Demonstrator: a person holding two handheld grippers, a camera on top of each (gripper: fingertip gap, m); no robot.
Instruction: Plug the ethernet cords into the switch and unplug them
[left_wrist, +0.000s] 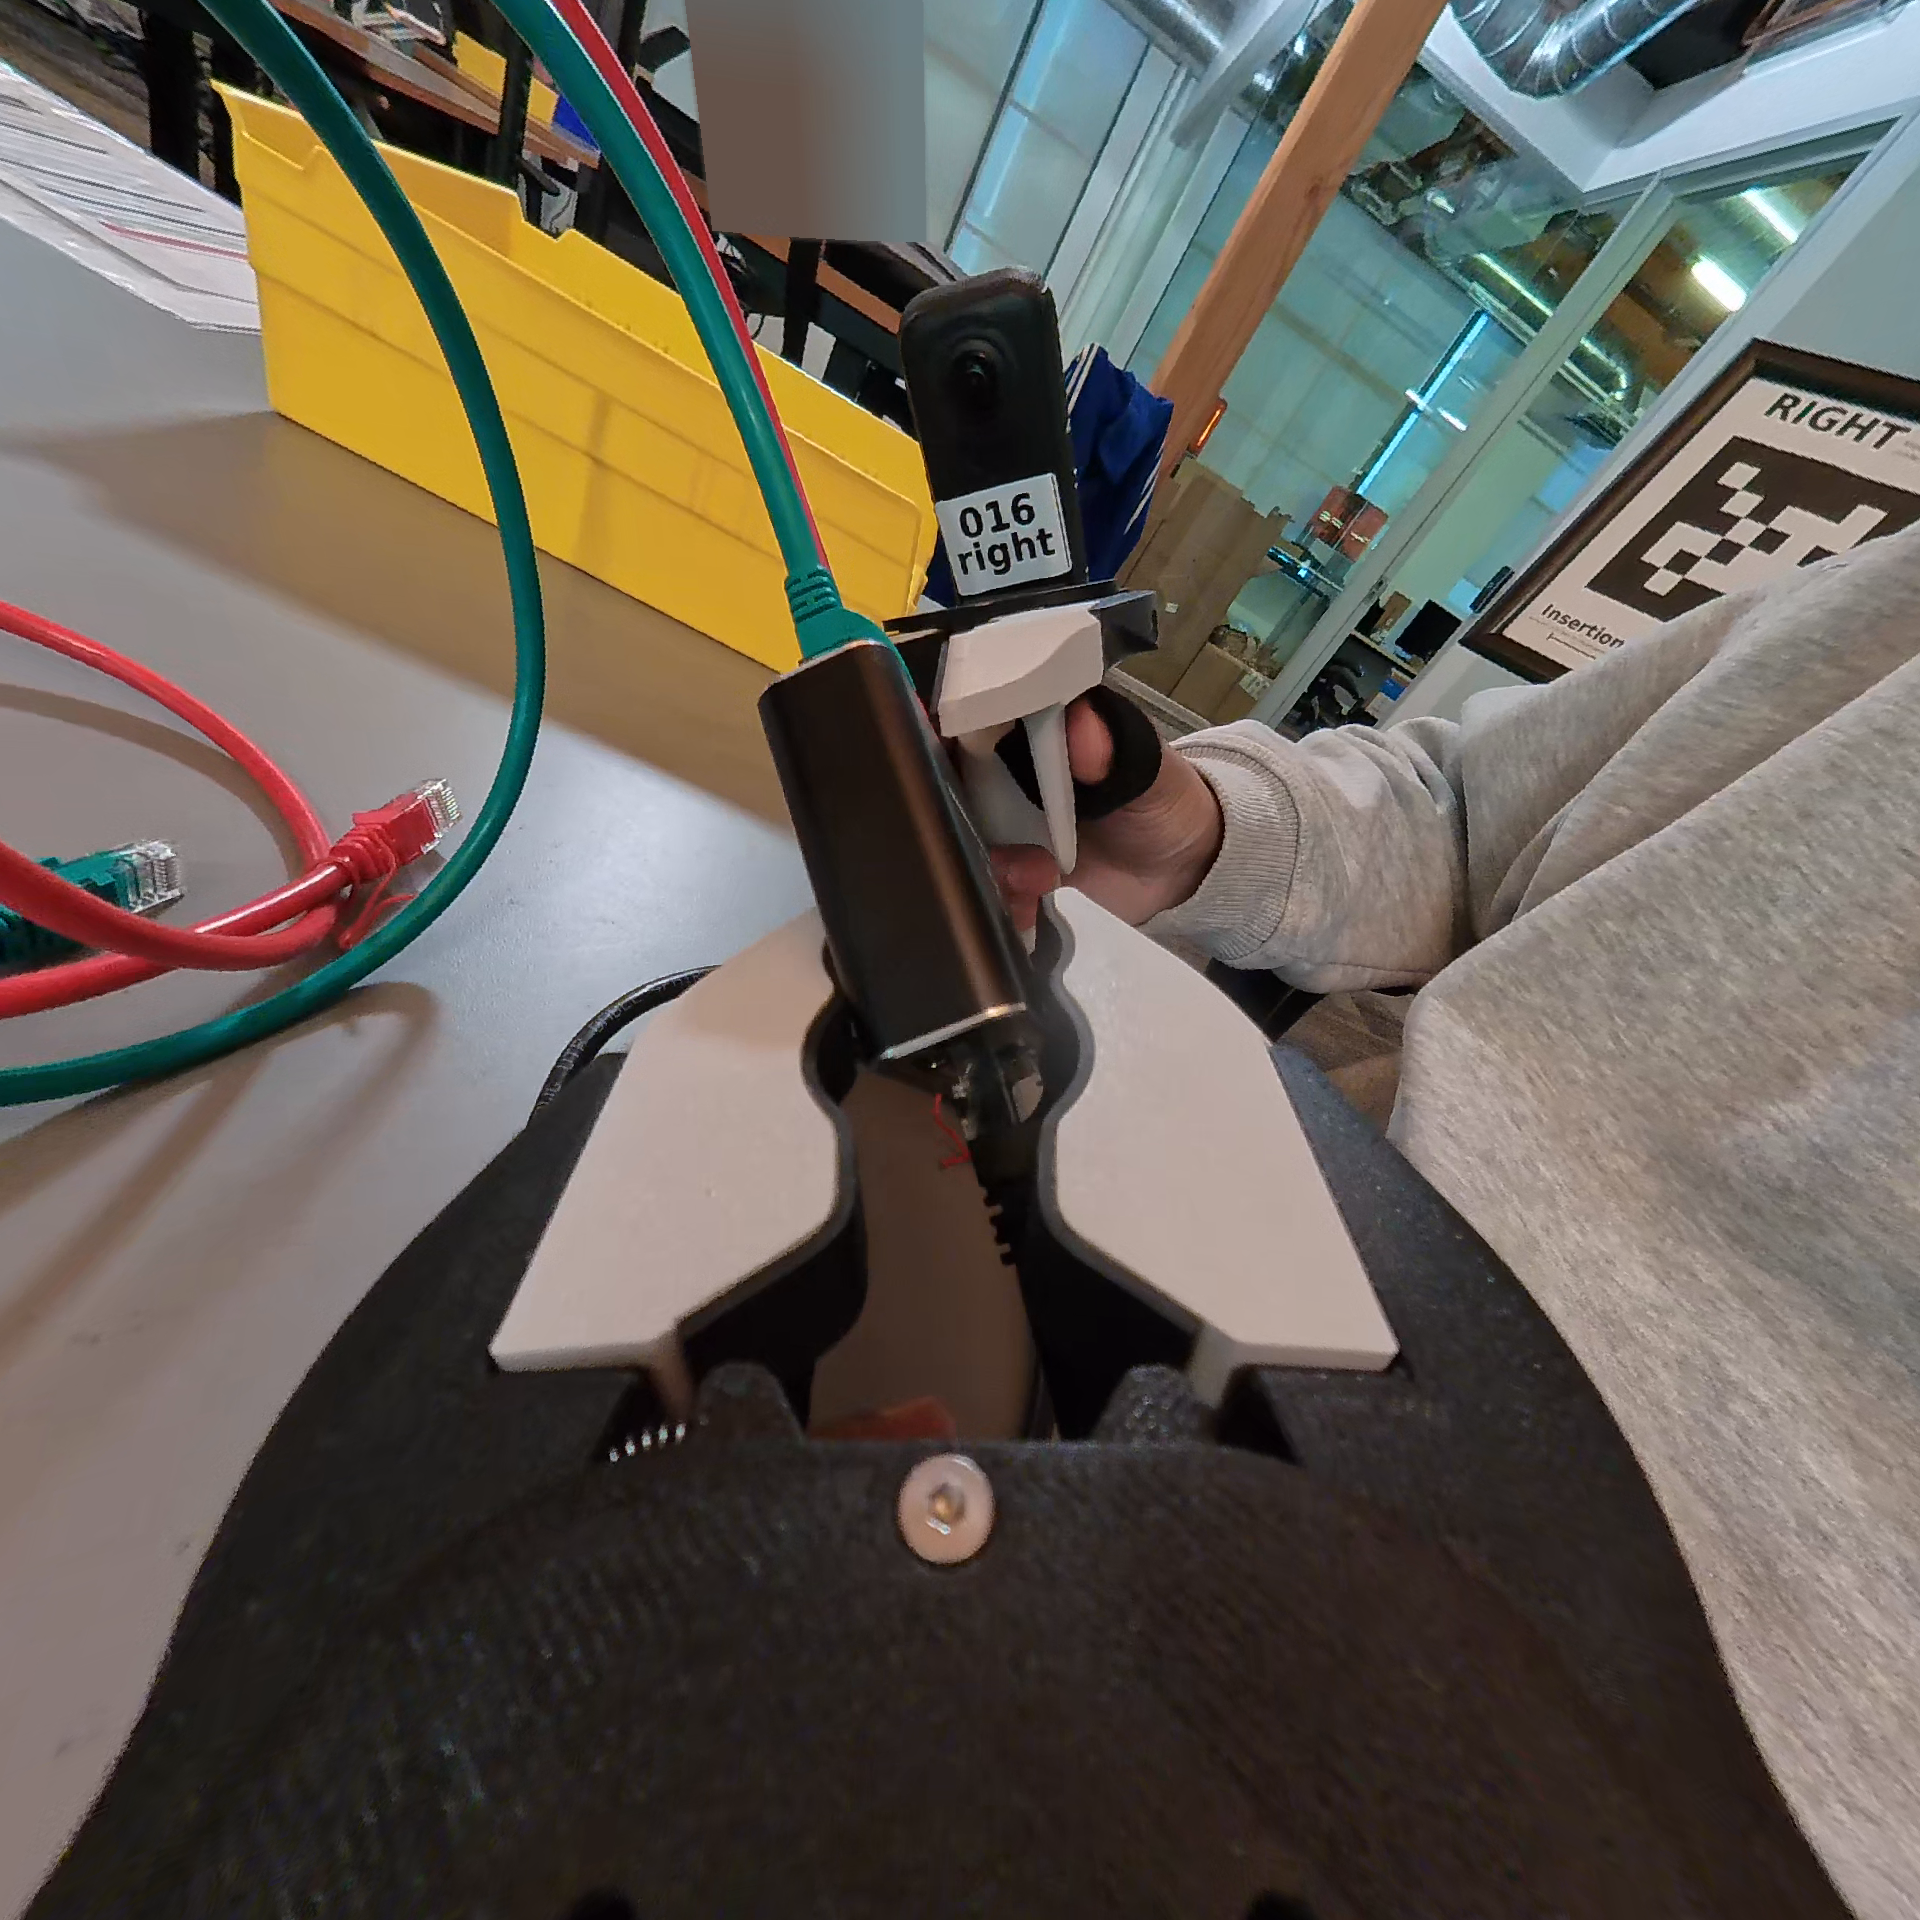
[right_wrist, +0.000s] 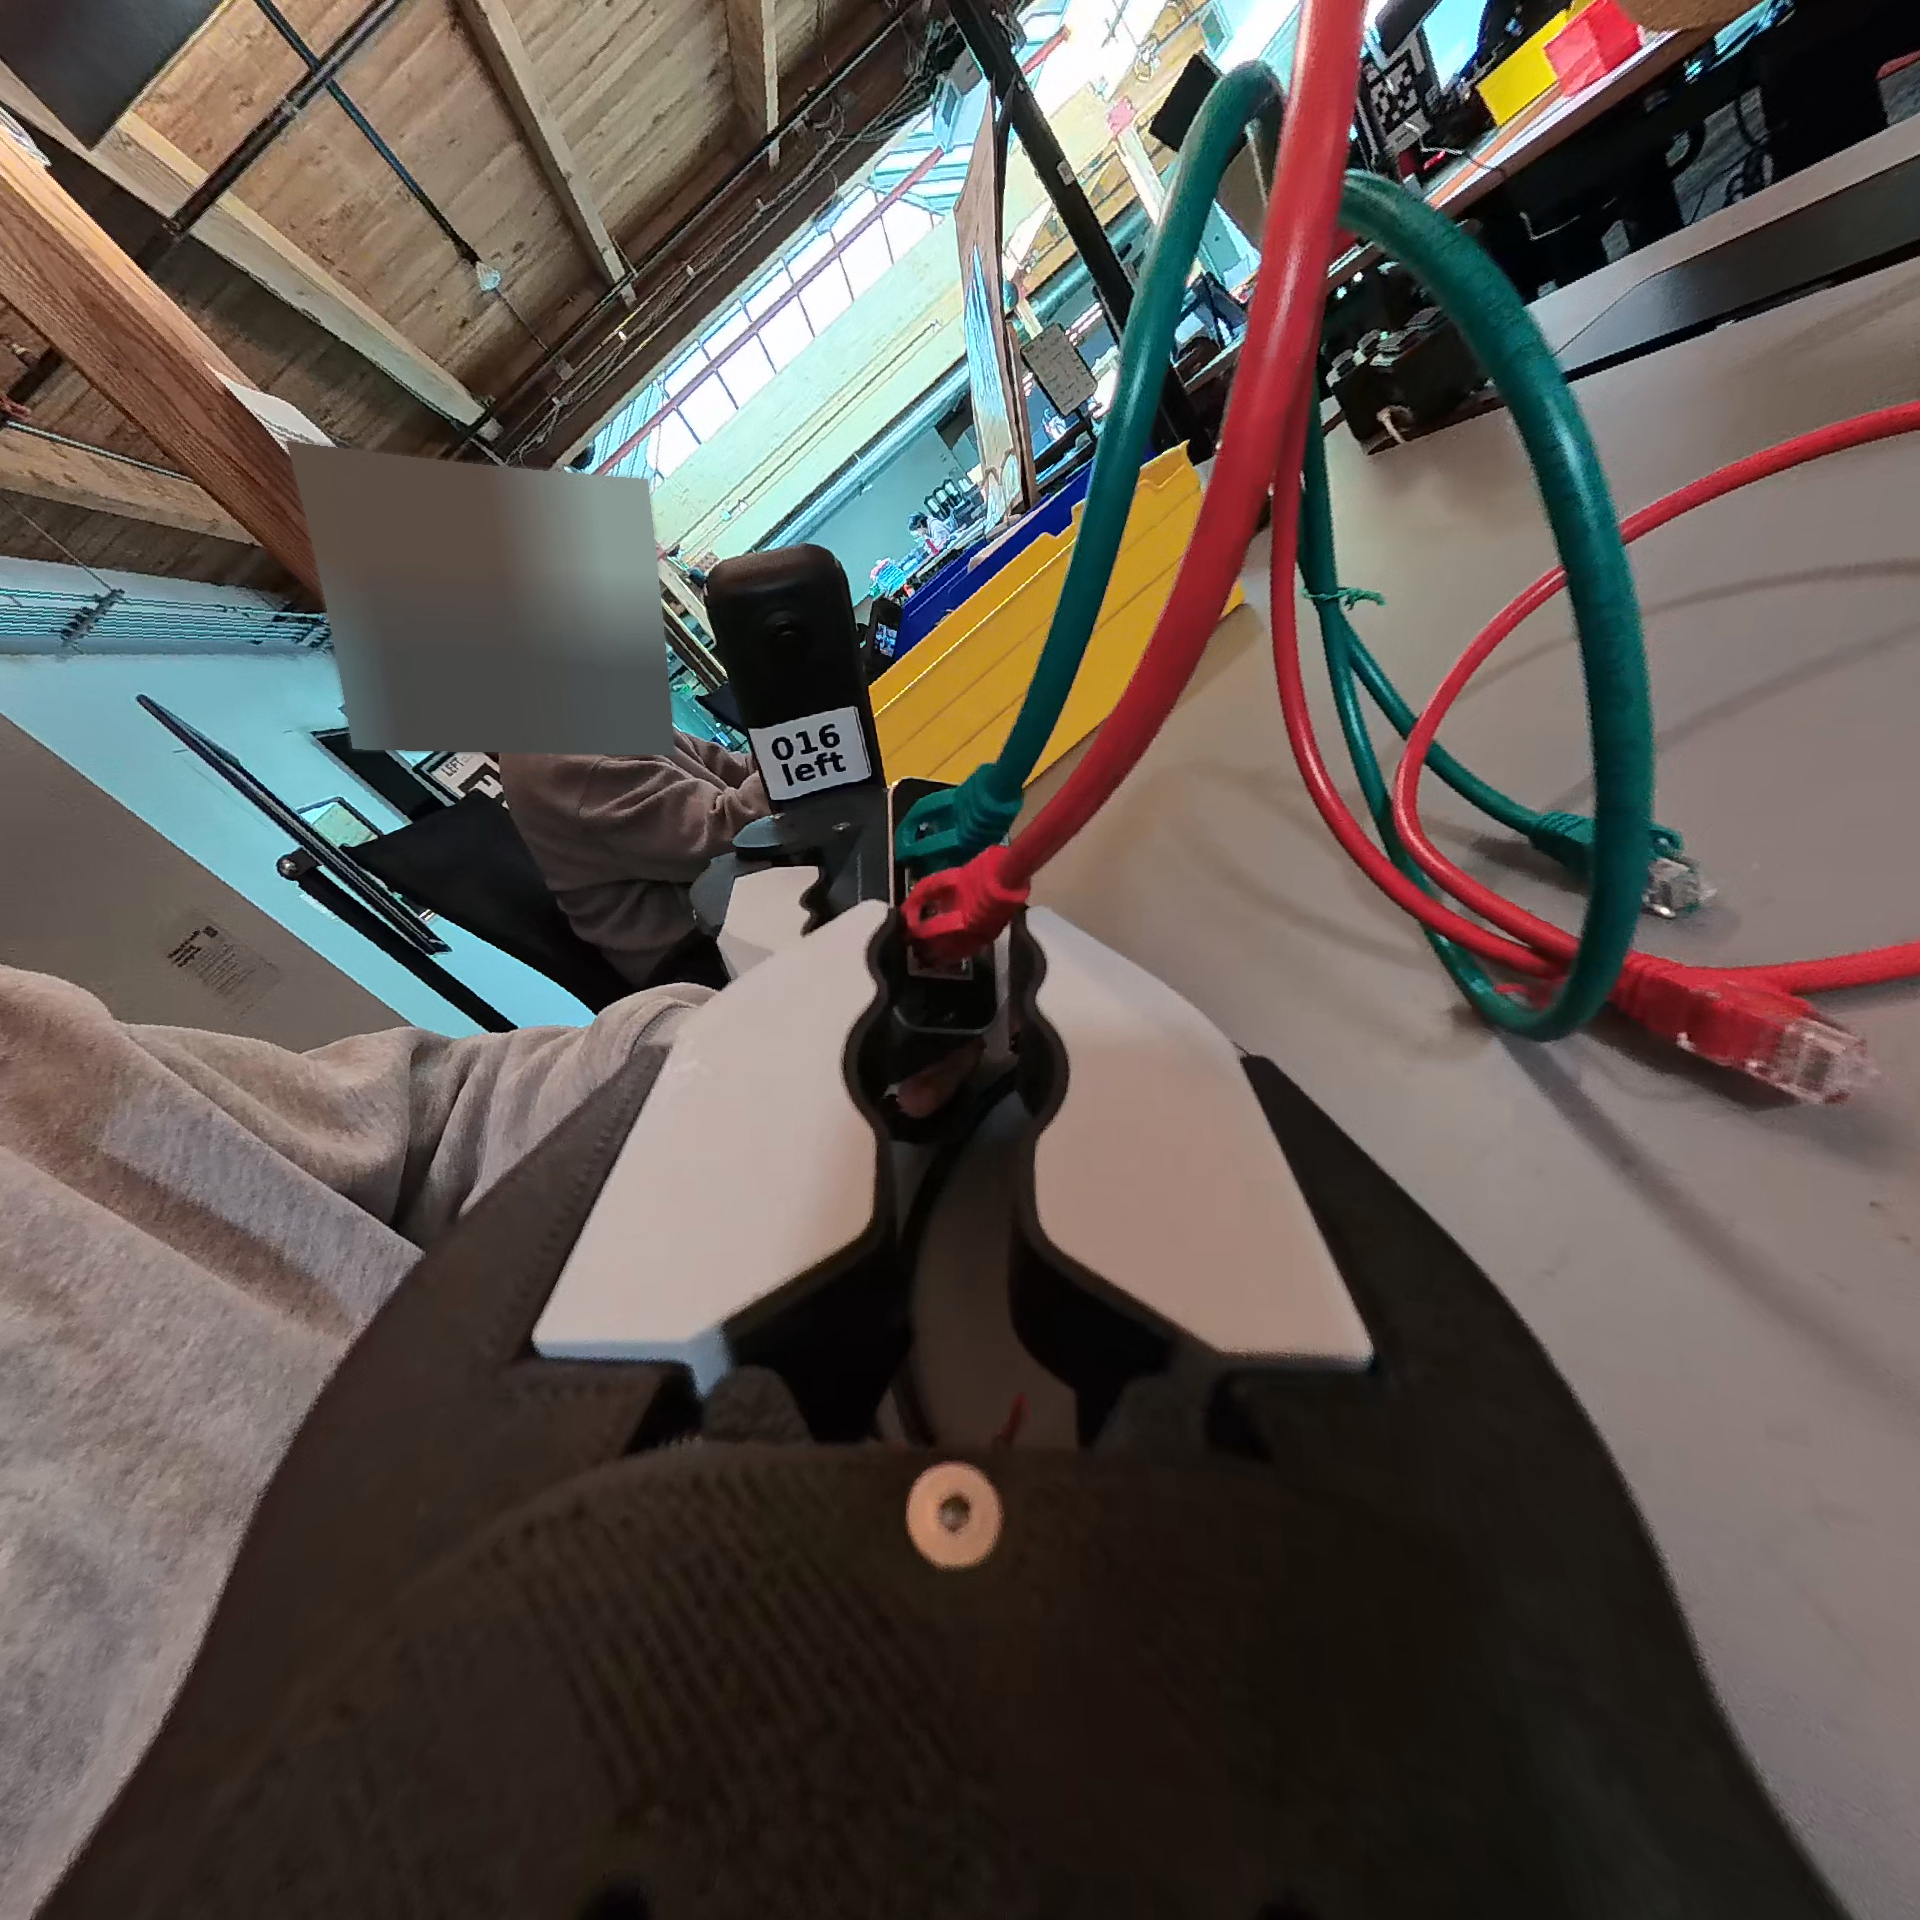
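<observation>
The black switch (left_wrist: 894, 831) is held up off the grey surface (left_wrist: 260, 1195), with the left tool (left_wrist: 940, 1023) clamped on its lower end. A green cord (right_wrist: 961, 816) and red cord (right_wrist: 961, 899) sit plugged in. The right tool (right_wrist: 956, 997) is closed around the switch just beneath the red plug, so unplugging seems next, which needs its latch pressed before pulling.

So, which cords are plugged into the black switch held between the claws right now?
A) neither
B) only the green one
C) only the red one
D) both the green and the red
D: in the right wrist view the green plug and the red plug both sit in the switch.
</observation>
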